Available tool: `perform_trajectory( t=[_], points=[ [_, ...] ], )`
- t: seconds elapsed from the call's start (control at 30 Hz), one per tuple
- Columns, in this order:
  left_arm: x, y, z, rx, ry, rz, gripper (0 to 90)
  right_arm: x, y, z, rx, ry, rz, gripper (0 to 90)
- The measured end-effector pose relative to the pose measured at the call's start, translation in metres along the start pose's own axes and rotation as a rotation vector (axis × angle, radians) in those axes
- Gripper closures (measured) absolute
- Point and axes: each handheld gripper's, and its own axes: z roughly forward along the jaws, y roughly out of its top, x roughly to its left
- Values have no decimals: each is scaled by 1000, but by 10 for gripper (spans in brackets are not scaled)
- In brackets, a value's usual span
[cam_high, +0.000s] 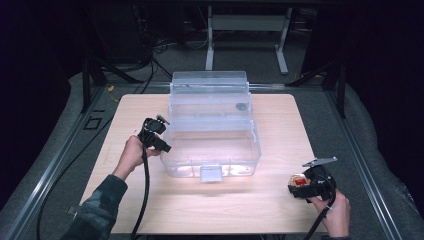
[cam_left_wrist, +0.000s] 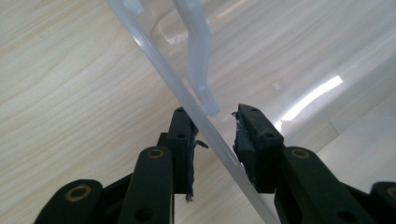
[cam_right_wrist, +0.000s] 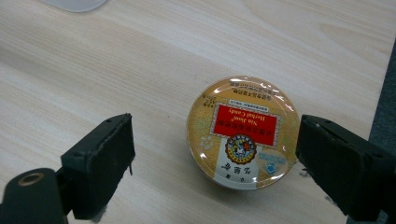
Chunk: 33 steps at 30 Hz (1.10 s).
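Observation:
A clear plastic storage box stands mid-table with its lid tipped up at the back. My left gripper is at the box's left wall. In the left gripper view it is open, its jaws astride the clear rim, one outside and one inside the box. A round gold candy tin with a red label lies flat on the wood near the table's right front corner. My right gripper is open wide with the tin between its jaws, closer to the right one.
The wooden table ends just right of the tin, with grey floor beyond. A clear hinge arm of the box sits just past the left jaws. Desk legs and cables lie behind the table.

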Motion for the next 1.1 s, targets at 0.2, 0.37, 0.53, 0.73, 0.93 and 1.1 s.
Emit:
perform_trajectory(
  t=[0.2, 0.37, 0.53, 0.73, 0.93, 1.1],
  points=[
    [0, 3, 1, 7, -4, 16, 659, -10, 0, 7, 24, -10, 21, 103],
    [-2, 3, -3, 0, -12, 27, 366, -16, 2, 13, 39, -11, 31, 88],
    [-6, 1, -25, -31, 17, 77, 183, -19, 5, 21, 70, -5, 35, 68],
    [2, -7, -49, -85, 5, 65, 92, -20, 9, 26, 96, -18, 30, 66],
    [10, -21, -66, -115, 8, 61, 43, -20, 11, 30, 126, -17, 26, 62],
    [21, -38, -80, -156, 14, 41, 3, -20, 10, 34, 132, -20, 27, 79]
  ],
)
